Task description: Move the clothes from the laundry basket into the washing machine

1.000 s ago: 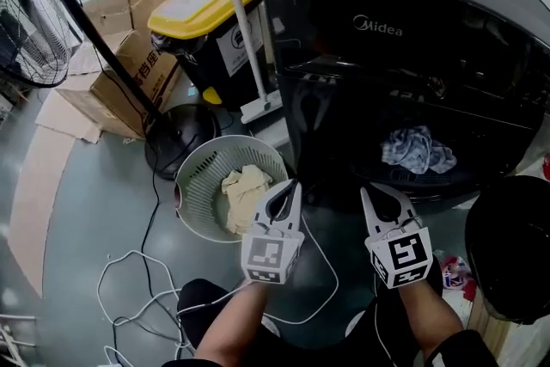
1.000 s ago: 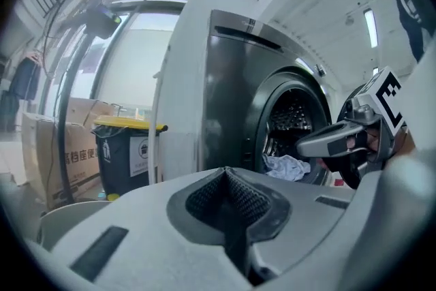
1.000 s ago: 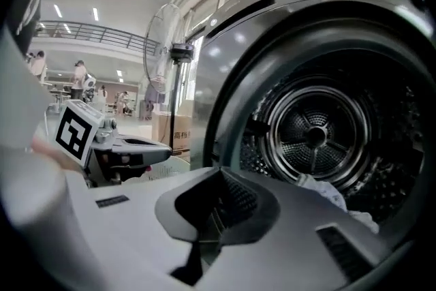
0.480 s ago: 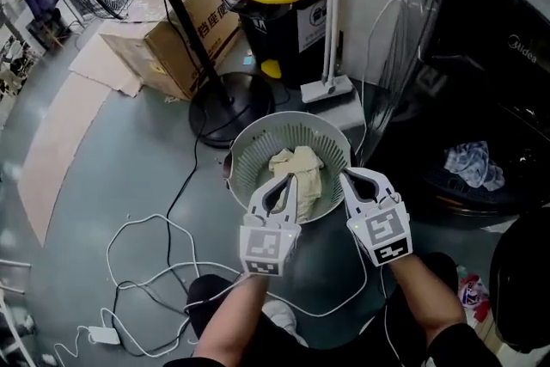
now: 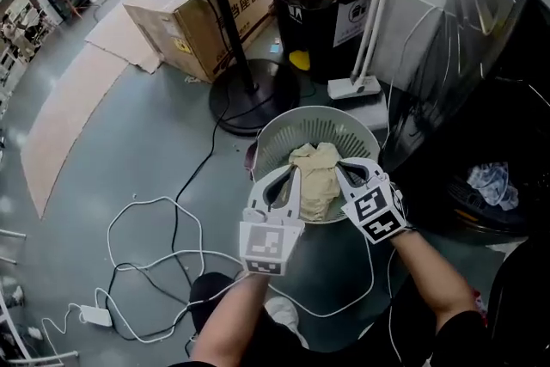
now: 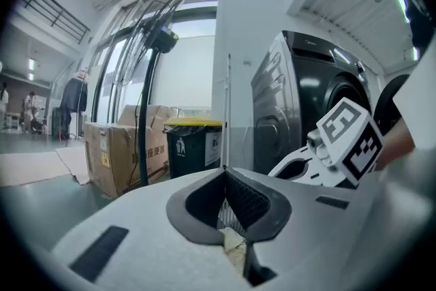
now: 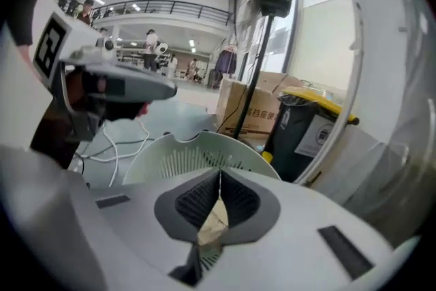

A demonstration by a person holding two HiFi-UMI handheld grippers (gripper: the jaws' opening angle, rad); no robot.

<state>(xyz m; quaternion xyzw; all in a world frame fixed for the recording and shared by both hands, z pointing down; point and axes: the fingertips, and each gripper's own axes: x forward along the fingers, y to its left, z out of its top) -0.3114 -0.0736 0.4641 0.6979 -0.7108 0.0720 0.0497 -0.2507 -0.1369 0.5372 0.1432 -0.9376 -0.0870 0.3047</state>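
Head view: right gripper (image 5: 338, 167) over basket (image 5: 268, 142)

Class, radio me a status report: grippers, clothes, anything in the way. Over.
Left gripper and right gripper both shut, empty, at the basket rim. Beige cloth in basket, not yet gripped. Fan base behind basket, cable on floor beside it.

cream cloth (image 5: 314, 185) crumpled in round basket (image 5: 290, 125), blue cloth (image 5: 494, 183) in washer (image 6: 294, 105)

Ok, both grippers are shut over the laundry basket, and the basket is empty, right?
Not empty. The head view shows a cream cloth lying in the laundry basket. The rest holds: the left gripper and right gripper are both shut over it.
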